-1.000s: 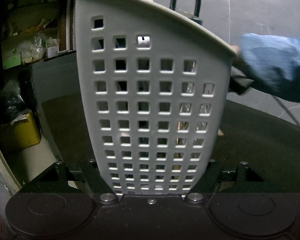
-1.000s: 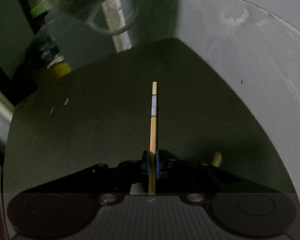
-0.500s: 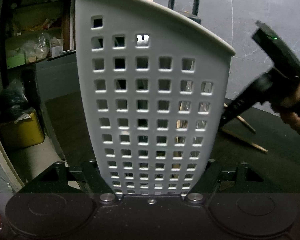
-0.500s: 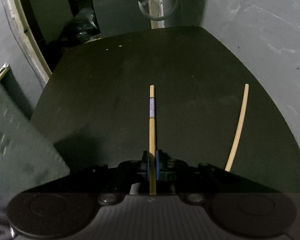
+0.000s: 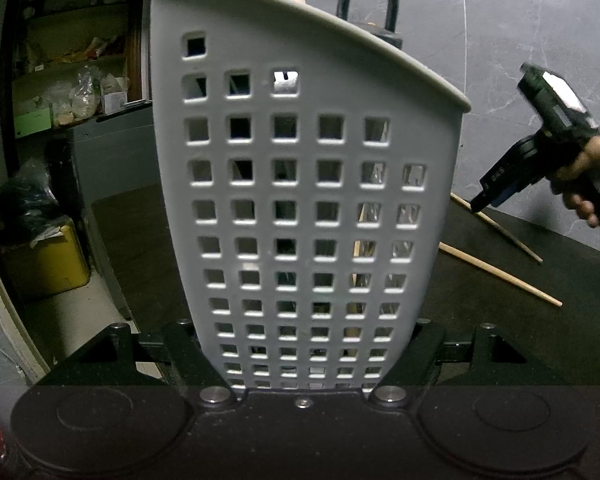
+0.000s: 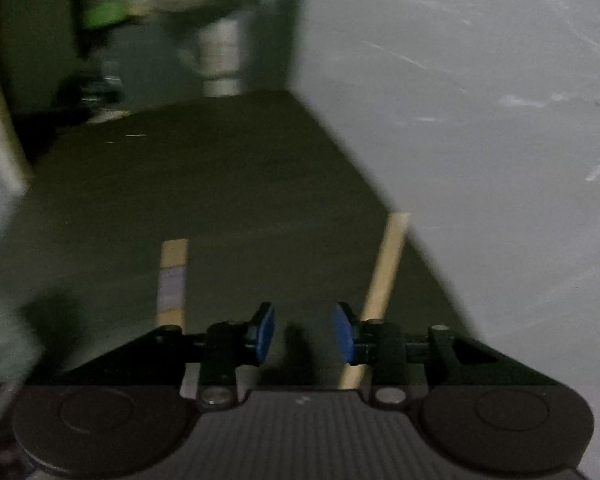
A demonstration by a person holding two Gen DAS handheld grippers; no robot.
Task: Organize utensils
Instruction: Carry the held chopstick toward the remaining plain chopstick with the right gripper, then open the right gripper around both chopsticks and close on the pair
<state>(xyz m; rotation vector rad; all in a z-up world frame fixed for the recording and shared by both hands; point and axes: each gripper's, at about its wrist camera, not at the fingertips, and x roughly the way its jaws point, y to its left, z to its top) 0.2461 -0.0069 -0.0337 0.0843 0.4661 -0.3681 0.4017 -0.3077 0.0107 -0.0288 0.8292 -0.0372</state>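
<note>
The perforated grey plastic caddy [image 5: 300, 200], with square holes and a curved rim, is clamped upright by the left gripper [image 5: 304, 364]. Two slim wooden chopsticks [image 6: 384, 272] lie on the dark table [image 6: 220, 200]; nothing is held by the opening right gripper [image 6: 303, 332].

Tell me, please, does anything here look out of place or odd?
Yes. Two chopsticks lie loose on the dark table, not in the white utensil holder that the left gripper grips. The right gripper, jaws opening, has nothing between them.
</note>
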